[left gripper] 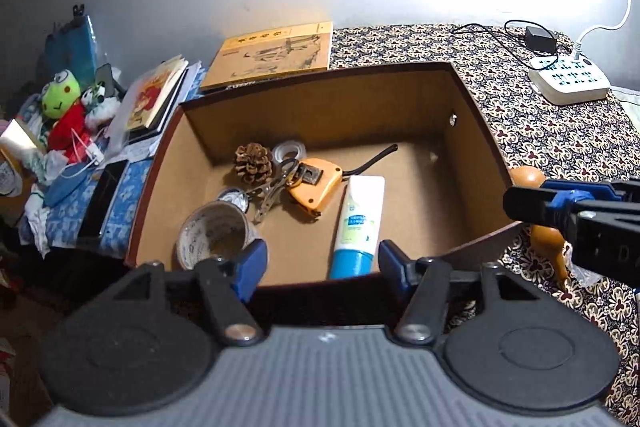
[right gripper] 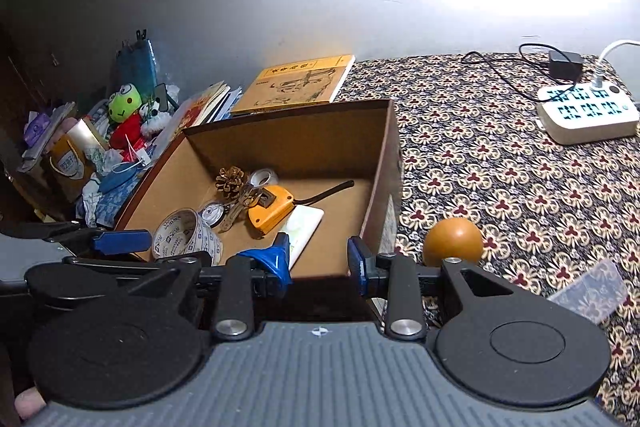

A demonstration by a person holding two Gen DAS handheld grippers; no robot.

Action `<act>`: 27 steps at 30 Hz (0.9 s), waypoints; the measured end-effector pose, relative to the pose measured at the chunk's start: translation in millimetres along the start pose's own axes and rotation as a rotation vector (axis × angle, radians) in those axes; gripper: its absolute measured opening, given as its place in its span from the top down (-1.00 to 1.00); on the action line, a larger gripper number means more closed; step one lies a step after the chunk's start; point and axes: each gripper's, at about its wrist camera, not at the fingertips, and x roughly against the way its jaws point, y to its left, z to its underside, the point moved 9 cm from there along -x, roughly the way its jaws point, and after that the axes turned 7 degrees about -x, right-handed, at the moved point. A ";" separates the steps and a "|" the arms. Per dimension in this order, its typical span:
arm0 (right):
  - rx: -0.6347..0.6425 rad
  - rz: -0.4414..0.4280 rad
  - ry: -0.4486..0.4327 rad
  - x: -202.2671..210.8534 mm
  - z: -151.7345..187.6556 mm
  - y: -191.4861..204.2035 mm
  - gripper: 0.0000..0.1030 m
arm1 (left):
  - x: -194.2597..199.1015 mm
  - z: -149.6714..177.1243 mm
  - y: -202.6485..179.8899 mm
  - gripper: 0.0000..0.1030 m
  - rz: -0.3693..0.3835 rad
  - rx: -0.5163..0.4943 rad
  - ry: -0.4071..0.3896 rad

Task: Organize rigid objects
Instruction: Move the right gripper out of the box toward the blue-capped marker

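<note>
**Box nearly filled, gourd still out**

Left view: my left tongs (left gripper: 320,267) hang spread and empty at the bottom centre, over the near wall of the box (left gripper: 320,99). Inside lie a tape roll (left gripper: 216,239), pinecone (left gripper: 253,163), scissors (left gripper: 274,187), orange tape measure (left gripper: 314,187) and a tube (left gripper: 358,223). At the right edge my right tongs (left gripper: 532,205) reach in front of the gourd (left gripper: 548,235); I cannot tell their spread from here.

Right view: my right tongs (right gripper: 318,259) stand spread, holding nothing, low in the centre. The gourd (right gripper: 454,241) sits on the patterned counter (right gripper: 520,179), lower right, just beside the box (right gripper: 384,187) and outside it. By my reckoning most pieces are stowed; the gourd is what remains.
</note>
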 end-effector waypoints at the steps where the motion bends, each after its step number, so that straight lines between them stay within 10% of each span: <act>1: -0.007 0.002 -0.009 3.7 1.4 -2.7 0.72 | 2.8 1.8 -3.1 -0.17 -0.004 0.001 -0.001; 27: -0.080 0.085 -0.003 70.8 54.3 -78.9 0.72 | 27.1 29.9 -113.8 -0.27 0.023 -0.080 0.013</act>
